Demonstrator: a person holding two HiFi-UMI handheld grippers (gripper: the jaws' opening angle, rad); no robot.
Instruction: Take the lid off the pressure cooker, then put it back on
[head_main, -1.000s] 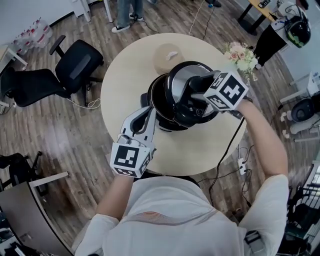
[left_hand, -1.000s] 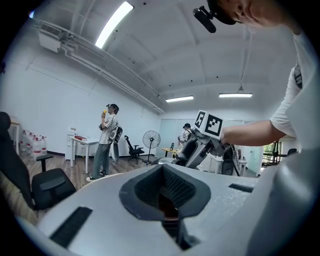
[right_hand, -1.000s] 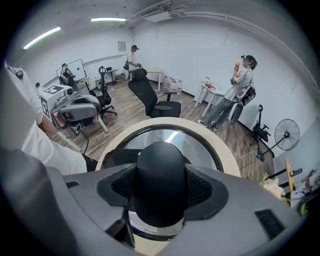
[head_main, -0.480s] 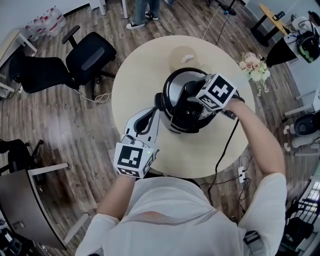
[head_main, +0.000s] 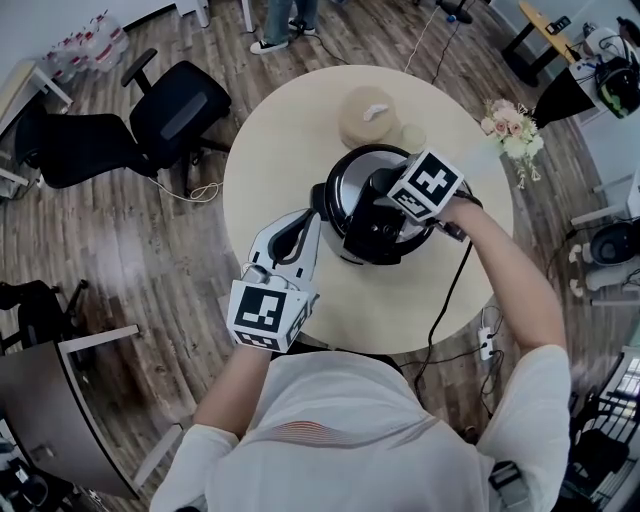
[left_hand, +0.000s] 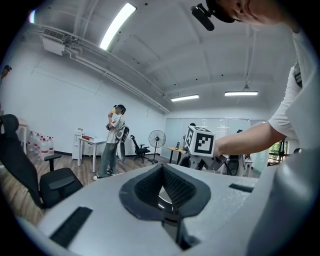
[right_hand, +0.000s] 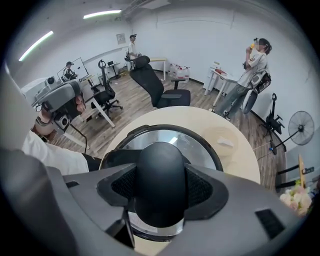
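My right gripper (head_main: 385, 208), clamped on the black domed handle (right_hand: 161, 175) of the round steel lid (right_hand: 196, 146), holds it directly above the black pressure cooker (head_main: 340, 252); left gripper (head_main: 303, 228) closed, empty.

left gripper (left_hand: 162, 176) shut, right gripper (right_hand: 160, 194) apparently clamping handle (right_hand: 161, 159)

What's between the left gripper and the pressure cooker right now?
Nothing. In the head view the shut left gripper ends right at the left side of the pressure cooker, with no object between them. Contact can't be confirmed.
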